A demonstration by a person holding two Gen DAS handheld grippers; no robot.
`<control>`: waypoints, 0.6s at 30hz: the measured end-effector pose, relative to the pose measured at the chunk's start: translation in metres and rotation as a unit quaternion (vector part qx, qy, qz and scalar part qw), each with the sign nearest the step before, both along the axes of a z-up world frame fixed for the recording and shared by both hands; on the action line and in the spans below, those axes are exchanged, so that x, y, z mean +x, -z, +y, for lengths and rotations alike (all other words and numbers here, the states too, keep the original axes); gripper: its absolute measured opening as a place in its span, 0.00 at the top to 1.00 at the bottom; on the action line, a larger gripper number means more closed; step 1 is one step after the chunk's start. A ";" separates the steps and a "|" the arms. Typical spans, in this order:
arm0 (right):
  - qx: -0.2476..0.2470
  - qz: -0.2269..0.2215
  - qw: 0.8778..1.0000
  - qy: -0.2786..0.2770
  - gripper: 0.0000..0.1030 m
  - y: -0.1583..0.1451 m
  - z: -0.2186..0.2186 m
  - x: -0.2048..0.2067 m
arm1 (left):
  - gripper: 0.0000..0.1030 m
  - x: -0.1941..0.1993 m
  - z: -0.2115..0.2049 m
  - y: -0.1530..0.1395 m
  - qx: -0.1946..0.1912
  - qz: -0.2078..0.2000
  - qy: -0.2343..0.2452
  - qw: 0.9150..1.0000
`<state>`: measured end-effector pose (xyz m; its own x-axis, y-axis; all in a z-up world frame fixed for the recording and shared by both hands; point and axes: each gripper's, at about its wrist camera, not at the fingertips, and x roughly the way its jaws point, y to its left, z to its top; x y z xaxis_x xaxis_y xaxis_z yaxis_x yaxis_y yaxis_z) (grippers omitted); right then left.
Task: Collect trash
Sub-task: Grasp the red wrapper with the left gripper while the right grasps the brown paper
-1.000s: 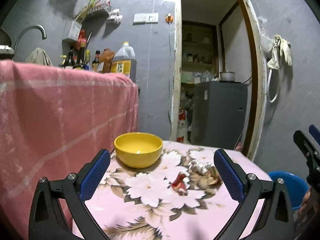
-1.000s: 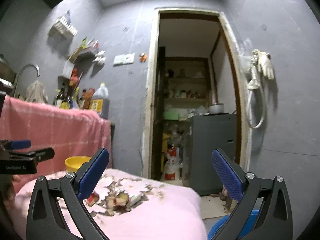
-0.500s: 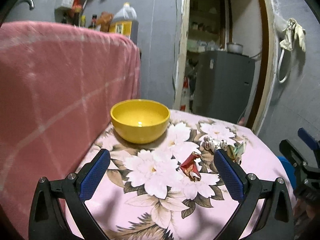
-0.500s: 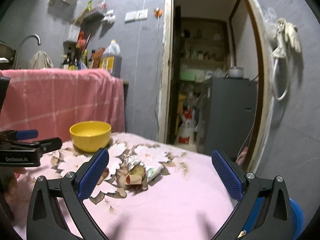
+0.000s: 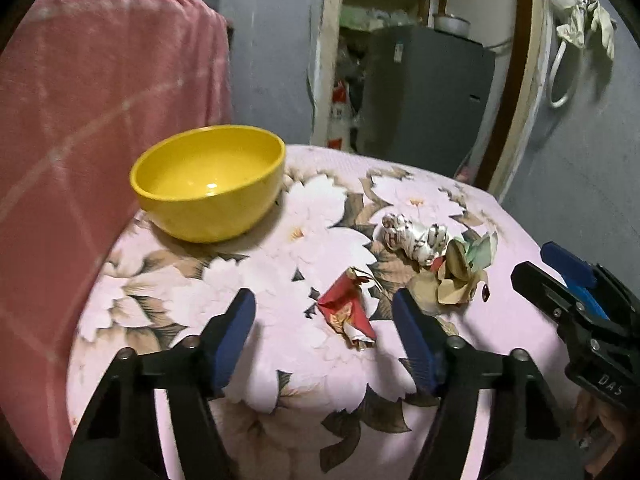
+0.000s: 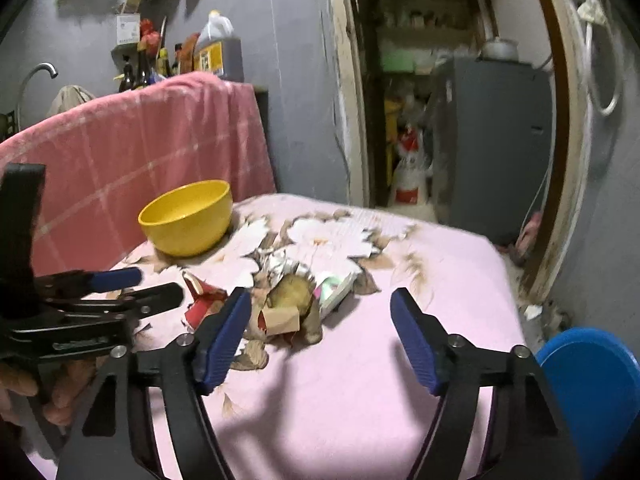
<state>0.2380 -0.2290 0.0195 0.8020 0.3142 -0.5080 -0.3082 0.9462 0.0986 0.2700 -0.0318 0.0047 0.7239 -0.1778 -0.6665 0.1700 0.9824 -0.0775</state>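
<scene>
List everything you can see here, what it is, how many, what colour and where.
bowl: one, yellow, empty, far left of the table beside the pink cloth
red wrapper: one, red, mid-table
crumpled trash pile: several pieces, white, tan and green, right of the red wrapper
tablecloth: one, pink with flowers, covering the table
pink cloth: one, draped behind the bowl
oil jug: one, brown with yellow label, behind the pink cloth
blue bin: one, on the floor, right of the table
grey cabinet: one, through the doorway
left tool: black with blue pads, open, nothing between them
right tool: same, open
</scene>
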 end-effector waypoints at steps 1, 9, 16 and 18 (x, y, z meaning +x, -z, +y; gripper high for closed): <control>0.002 0.006 1.000 -0.003 0.34 0.001 0.000 0.001 | 0.41 0.002 -0.001 0.001 0.000 0.002 0.003 1.000; 0.009 0.068 0.997 -0.041 0.53 0.012 0.007 0.019 | 0.58 0.013 0.000 0.004 -0.004 0.013 0.011 1.000; 0.013 0.112 0.992 -0.060 0.56 0.021 0.012 0.031 | 0.59 0.025 -0.005 0.013 -0.016 0.037 0.038 0.998; 0.016 0.117 0.991 -0.062 0.62 0.022 0.011 0.032 | 0.63 0.025 -0.006 0.020 -0.014 0.046 0.040 0.998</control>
<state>0.2698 -0.2179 -0.0027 0.6177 0.4224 -0.6633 -0.3870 0.8976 0.2111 0.2951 -0.0378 -0.0150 0.6429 -0.2514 -0.7235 0.2378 0.9634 -0.1235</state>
